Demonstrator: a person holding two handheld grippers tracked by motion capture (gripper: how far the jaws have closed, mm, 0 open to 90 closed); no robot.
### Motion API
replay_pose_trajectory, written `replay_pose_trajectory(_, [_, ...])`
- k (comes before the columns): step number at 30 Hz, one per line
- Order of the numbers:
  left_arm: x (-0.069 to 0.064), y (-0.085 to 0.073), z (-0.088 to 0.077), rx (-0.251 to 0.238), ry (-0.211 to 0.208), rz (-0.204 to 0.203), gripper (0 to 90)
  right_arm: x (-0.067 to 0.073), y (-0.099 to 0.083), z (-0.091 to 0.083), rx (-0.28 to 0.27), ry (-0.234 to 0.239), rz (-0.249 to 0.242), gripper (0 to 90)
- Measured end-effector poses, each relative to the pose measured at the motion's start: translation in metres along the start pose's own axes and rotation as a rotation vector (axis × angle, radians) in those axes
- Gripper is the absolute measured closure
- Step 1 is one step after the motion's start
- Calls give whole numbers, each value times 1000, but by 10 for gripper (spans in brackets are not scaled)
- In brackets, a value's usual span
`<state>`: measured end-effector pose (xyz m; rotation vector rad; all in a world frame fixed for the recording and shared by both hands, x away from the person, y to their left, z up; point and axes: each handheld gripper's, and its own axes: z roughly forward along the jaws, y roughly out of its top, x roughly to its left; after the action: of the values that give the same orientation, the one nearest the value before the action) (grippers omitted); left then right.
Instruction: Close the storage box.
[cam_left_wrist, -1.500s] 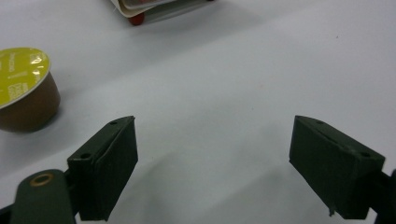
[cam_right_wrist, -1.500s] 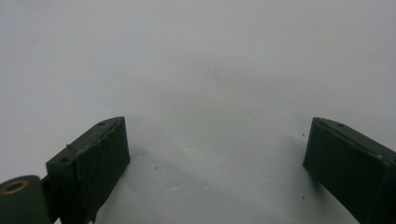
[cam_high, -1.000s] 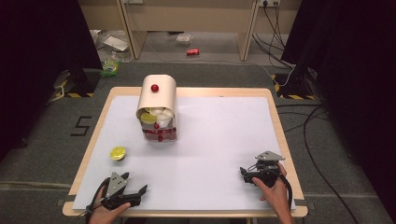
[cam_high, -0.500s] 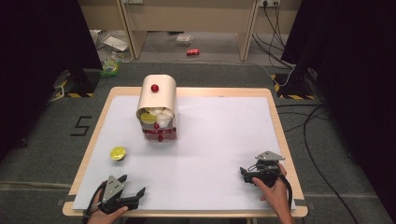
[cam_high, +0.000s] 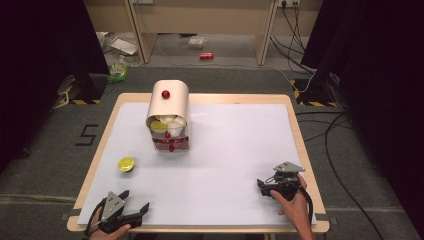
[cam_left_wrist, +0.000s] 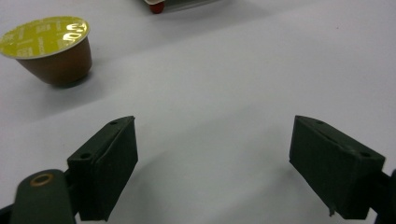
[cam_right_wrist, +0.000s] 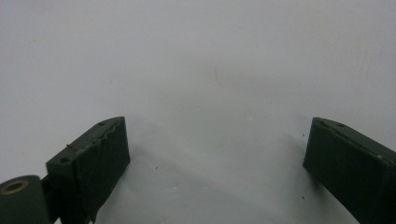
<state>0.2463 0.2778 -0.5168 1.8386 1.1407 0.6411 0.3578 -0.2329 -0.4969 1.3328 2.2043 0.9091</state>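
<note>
In the high view, the left gripper (cam_high: 134, 211) is held at the table's (cam_high: 240, 150) near left corner, the right gripper (cam_high: 264, 186) near its right edge, and a coffee capsule (cam_high: 126, 164) lies by the left edge, before a capsule dispenser (cam_high: 168, 117). In the left gripper view, the jaws are spread, empty, the capsule (cam_left_wrist: 50, 50) beyond. In the right gripper view, the jaws are spread over bare white surface.

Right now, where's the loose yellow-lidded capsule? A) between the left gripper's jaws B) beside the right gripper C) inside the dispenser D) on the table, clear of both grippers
D: the capsule sits on the white table, ahead of the open left gripper and untouched by it; the right gripper is far across.
</note>
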Motion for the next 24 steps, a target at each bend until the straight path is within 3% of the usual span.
replay_pose_trajectory(7, [2,-6,-3,-3,1,-22,151,0,0,0,0,0,1,69])
replay_pose_trajectory(24, [3,-15,-3,-40,11,-24,138,0,0,0,0,-1,0,70])
